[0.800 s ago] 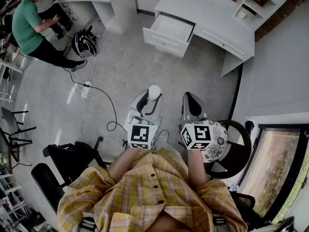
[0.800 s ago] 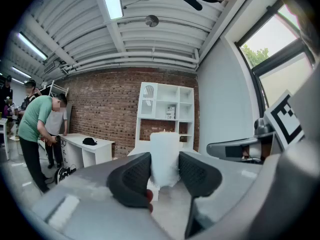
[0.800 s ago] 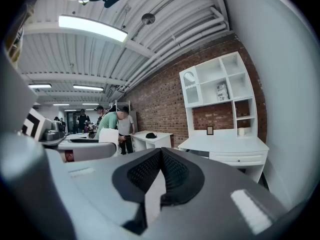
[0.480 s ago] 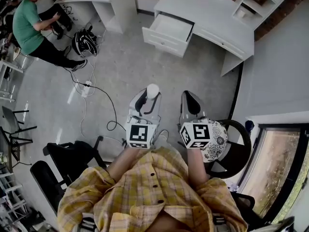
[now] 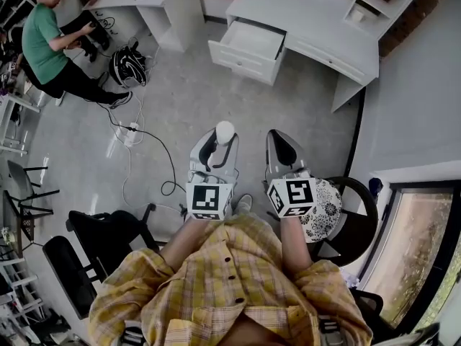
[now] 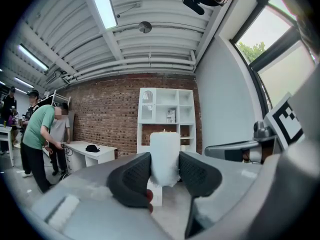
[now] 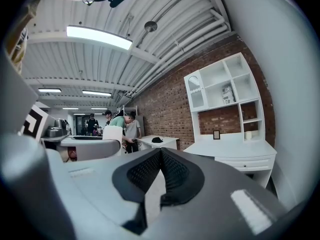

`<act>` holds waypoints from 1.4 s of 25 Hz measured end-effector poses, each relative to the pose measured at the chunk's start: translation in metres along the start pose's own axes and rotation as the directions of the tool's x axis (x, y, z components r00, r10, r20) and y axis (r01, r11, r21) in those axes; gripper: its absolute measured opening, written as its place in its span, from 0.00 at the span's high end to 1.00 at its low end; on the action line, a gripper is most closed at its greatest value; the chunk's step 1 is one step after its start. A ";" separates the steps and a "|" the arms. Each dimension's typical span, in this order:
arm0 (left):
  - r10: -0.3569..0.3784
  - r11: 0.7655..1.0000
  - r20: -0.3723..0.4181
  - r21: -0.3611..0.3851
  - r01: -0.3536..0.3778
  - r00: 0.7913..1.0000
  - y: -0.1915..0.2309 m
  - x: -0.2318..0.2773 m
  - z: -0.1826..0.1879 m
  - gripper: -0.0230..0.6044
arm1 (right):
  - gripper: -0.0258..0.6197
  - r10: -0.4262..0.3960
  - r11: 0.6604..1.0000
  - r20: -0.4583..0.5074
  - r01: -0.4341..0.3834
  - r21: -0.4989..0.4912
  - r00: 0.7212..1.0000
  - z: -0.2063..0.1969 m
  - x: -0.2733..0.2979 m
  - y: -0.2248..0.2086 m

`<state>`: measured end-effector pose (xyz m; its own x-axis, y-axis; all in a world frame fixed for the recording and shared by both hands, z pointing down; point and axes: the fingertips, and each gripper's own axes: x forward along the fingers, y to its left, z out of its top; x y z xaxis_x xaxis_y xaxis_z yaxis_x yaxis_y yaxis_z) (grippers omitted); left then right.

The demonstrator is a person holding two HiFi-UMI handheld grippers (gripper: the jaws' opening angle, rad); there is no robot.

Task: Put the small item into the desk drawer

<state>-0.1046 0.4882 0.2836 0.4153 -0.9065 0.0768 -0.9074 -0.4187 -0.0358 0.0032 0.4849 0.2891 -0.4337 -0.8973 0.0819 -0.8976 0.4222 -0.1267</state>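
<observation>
Small item [image 6: 165, 145], a white cylinder, stands upright between the pads of the left hand-held gripper [image 6: 165, 170], which clamps its lower part. Its long axis runs vertical, and the top end rises above the jaws. The right hand-held gripper [image 7: 160, 160], just beside it, has its jaws pressed together on nothing. Well ahead, the open drawer [image 5: 252, 43] juts from the bench [image 5: 324, 20], with bare floor [image 5: 194, 92] between and a cable [image 5: 155, 146] trailing off to the left.

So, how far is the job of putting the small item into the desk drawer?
Done: the desk drawer stands open. In hand: the left gripper is closed on the small white item; the right gripper is shut and empty. Left: cross the floor to the desk and put the item inside.
</observation>
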 end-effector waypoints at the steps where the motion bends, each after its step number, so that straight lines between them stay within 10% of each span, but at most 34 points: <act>1: 0.004 1.000 -0.001 -0.005 -0.004 1.000 -0.001 0.000 0.000 0.68 | 0.96 0.001 1.000 0.000 -0.001 0.002 1.000 -0.001 -0.002 -0.001; 19: -0.011 0.998 -0.020 -0.057 0.010 1.000 0.014 0.068 -0.021 0.68 | 0.96 -0.030 1.000 -0.014 0.031 0.002 0.999 -0.005 0.047 -0.042; 35: -0.082 0.996 -0.017 -0.040 0.081 0.997 0.096 0.263 0.011 0.68 | 0.96 -0.070 0.998 -0.020 0.070 -0.005 0.997 0.043 0.229 -0.126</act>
<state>-0.0822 0.2093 0.2898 0.4867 -0.8682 0.0965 -0.8727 -0.4881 0.0102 0.0206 0.2210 0.2809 -0.3708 -0.9221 0.1102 -0.9263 0.3587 -0.1155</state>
